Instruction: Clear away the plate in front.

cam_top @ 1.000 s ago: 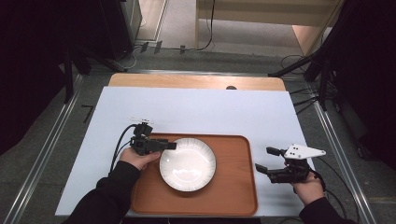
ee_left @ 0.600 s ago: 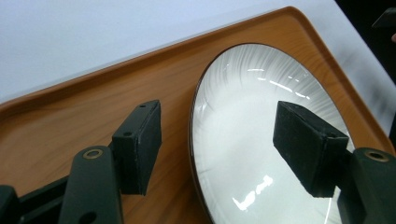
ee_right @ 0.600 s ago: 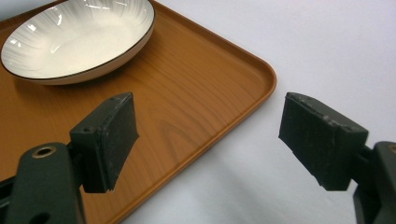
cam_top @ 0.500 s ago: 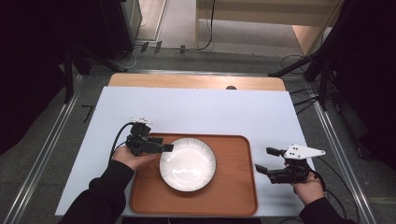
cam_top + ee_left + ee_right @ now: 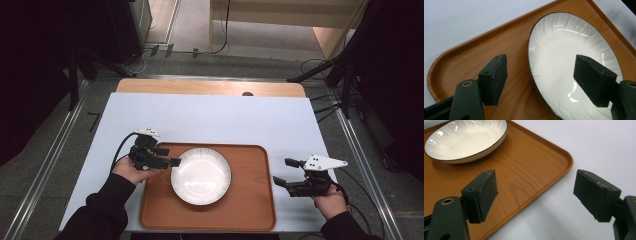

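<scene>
L gripper [image 5: 172,162] jaws just opened wide, nothing between, hovering at plate [image 5: 201,175] left rim w/ tray [image 5: 255,210] under it; any dip could nudge plate.

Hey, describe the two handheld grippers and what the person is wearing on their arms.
Both grippers, the left gripper and the right gripper, are black with two blocky, flat-faced jaws. A black cable trails from each. The right one carries a pale grey three-cornered plate on top; the left has a small pale piece on top. The person wears dark long sleeves.
</scene>
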`<state>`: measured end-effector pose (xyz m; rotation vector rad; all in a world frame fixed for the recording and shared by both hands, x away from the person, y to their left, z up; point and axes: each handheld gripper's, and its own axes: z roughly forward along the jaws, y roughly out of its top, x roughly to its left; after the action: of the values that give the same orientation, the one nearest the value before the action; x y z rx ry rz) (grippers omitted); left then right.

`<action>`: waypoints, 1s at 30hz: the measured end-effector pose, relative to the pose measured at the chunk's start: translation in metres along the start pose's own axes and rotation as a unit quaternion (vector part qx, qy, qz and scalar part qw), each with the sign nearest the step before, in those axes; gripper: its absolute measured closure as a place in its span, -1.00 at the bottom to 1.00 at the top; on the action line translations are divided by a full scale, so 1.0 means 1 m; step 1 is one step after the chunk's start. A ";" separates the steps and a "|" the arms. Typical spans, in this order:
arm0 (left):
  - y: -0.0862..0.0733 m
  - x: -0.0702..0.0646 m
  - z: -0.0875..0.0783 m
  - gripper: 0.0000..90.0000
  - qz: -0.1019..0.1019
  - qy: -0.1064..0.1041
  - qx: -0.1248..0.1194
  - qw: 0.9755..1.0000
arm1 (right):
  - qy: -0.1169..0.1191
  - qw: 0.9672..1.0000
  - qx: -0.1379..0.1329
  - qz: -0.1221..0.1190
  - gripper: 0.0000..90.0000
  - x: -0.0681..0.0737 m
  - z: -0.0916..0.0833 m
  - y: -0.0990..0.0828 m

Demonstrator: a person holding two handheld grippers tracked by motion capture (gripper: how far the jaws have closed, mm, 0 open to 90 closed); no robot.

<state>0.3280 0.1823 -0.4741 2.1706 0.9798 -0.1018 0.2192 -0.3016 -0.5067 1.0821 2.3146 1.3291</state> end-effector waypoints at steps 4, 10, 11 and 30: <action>-0.004 0.004 -0.006 -0.39 0.005 0.005 -0.006 1.000 | -0.001 1.000 0.001 -0.002 -0.56 0.000 0.000 0.000; -0.012 0.006 -0.017 -0.40 0.013 0.013 -0.016 1.000 | 0.000 1.000 0.003 -0.001 -0.56 0.000 0.000 0.000; -0.013 0.007 -0.018 -0.40 0.017 0.015 -0.018 1.000 | 0.000 1.000 0.004 -0.001 -0.56 0.000 0.000 0.000; -0.039 0.021 -0.051 -0.40 0.011 0.045 -0.044 0.998 | 0.000 1.000 0.007 0.002 -0.56 0.000 0.000 -0.001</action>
<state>0.3057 0.2460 -0.4675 2.1197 0.9915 0.0490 0.2183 -0.3020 -0.5072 1.0918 2.3258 1.3174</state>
